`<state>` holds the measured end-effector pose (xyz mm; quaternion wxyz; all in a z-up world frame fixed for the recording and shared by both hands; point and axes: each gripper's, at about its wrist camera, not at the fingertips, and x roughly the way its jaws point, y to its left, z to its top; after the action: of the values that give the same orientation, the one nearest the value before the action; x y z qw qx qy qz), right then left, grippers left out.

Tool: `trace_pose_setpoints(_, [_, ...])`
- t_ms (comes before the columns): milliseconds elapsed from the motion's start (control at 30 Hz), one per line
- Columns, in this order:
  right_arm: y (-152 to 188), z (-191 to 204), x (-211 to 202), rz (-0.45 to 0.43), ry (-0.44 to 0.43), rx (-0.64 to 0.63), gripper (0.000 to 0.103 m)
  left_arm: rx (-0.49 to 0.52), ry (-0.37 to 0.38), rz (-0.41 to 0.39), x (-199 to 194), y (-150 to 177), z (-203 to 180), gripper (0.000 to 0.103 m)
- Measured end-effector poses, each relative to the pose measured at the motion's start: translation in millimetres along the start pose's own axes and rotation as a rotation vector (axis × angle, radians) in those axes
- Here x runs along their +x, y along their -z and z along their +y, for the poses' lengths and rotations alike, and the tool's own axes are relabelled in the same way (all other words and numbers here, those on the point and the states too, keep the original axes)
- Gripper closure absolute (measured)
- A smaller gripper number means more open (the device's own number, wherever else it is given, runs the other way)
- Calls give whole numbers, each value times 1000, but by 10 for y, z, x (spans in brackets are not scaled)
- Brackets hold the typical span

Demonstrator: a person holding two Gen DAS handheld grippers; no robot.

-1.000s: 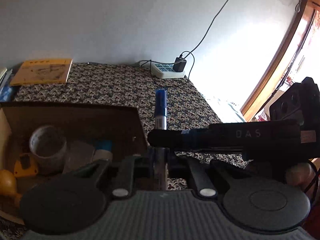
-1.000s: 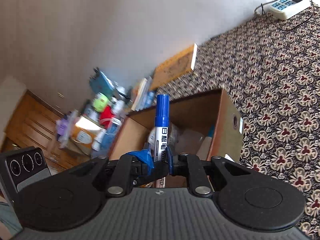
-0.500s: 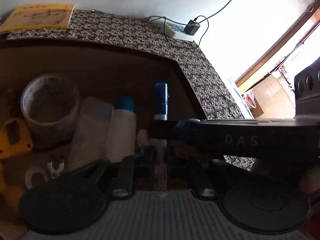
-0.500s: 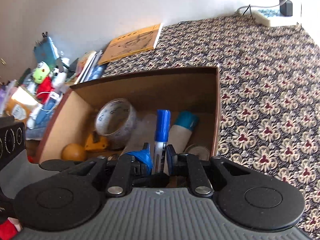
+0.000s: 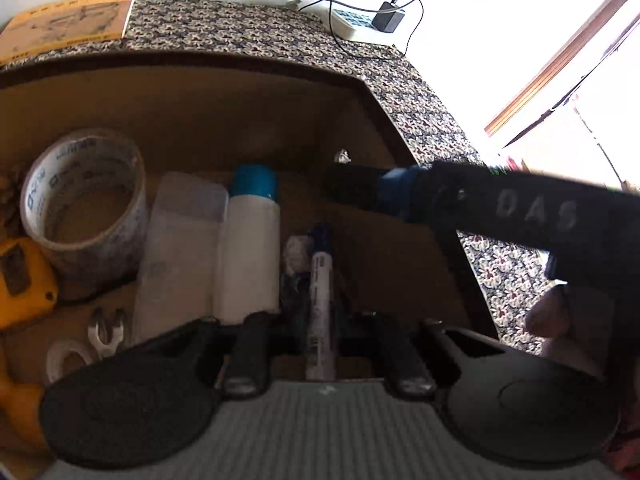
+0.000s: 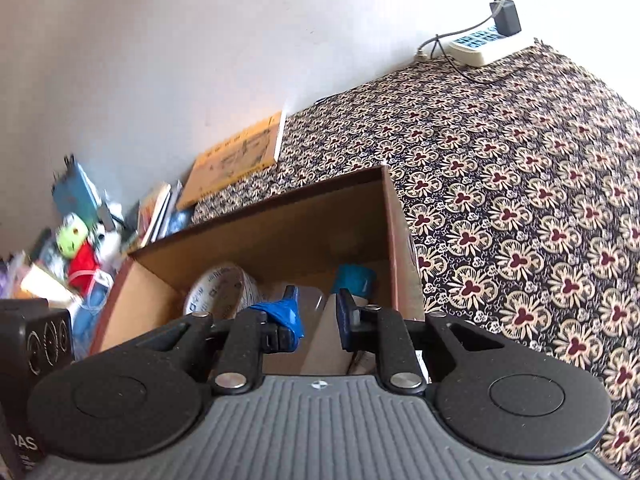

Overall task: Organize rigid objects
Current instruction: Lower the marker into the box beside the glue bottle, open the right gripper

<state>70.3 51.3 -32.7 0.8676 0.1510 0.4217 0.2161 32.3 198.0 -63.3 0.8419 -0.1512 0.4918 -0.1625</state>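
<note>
A blue-capped white marker (image 5: 321,300) lies on the floor of the cardboard box (image 5: 248,120), beside a white bottle with a teal cap (image 5: 250,252). My left gripper (image 5: 316,320) is open just above the marker, with its fingers on either side and apart from it. My right gripper (image 6: 318,318) is open and empty above the box's near right corner (image 6: 394,240); it crosses the left wrist view as a dark bar (image 5: 500,208).
In the box: a tape roll (image 5: 86,204), a clear plastic case (image 5: 180,252), a yellow tape measure (image 5: 20,280) and a small wrench (image 5: 106,330). On the patterned cloth: a yellow book (image 6: 236,160) and a power strip (image 6: 484,44). Clutter lies to the left (image 6: 80,240).
Both grippers held the marker, lowered it into the box and opened. The marker now lies on the box floor. The right gripper has lifted and tilted away.
</note>
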Motion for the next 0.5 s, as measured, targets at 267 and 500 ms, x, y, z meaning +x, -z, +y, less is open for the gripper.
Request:
trace_pose_setpoints(267, [61,-39,-109,-35,-10,55,103,41,-83,-22,-140,-36,30,95])
trace_pose_setpoints(500, [115,2,-159,-61,6,19,99,74,-224,-43,-251,-78,-10,95])
